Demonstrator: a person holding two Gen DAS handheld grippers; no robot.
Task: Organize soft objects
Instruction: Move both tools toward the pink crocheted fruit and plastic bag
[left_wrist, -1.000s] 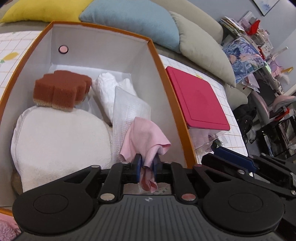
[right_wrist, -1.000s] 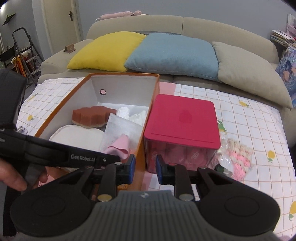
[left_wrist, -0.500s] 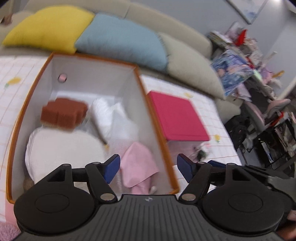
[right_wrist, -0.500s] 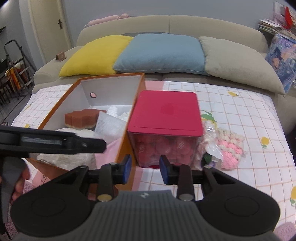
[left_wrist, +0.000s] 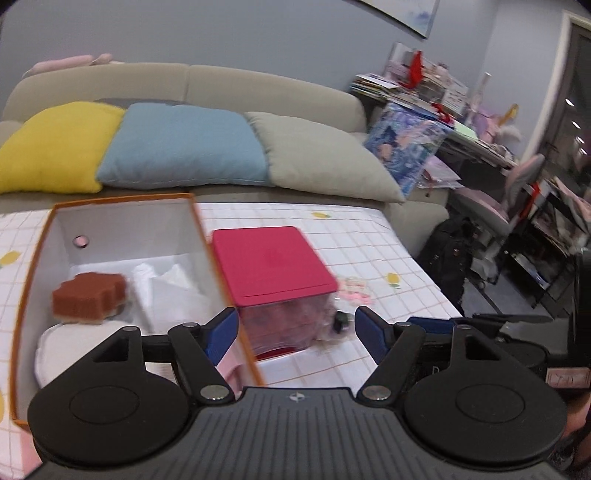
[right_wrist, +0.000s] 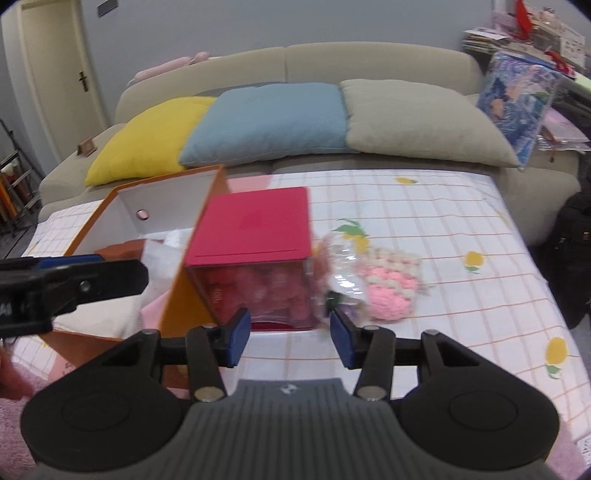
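Note:
An orange box (left_wrist: 35, 258) with white inner walls holds a brown sponge (left_wrist: 88, 299), white cloths (left_wrist: 166, 291), a round white pad (left_wrist: 55, 347) and a pink cloth (left_wrist: 231, 367) at its near right corner. My left gripper (left_wrist: 295, 334) is open and empty, raised in front of the box and the red-lidded clear container (left_wrist: 269, 258). My right gripper (right_wrist: 290, 338) is open and empty, near the container (right_wrist: 255, 225). A pink and cream crochet piece in clear wrap (right_wrist: 384, 280) lies on the checked cloth to the container's right.
The table wears a white checked cloth with lemon prints (right_wrist: 443, 221). A sofa with yellow (left_wrist: 55, 147), blue (left_wrist: 184, 147) and grey (left_wrist: 321, 158) cushions stands behind it. Cluttered shelves and a chair (left_wrist: 517, 184) are at the right. The left gripper's side (right_wrist: 74, 280) crosses the right wrist view.
My left gripper let go of the pink cloth, opened wide and pulled back and up from the box. My right gripper opened wider and shifted right toward the red-lidded container.

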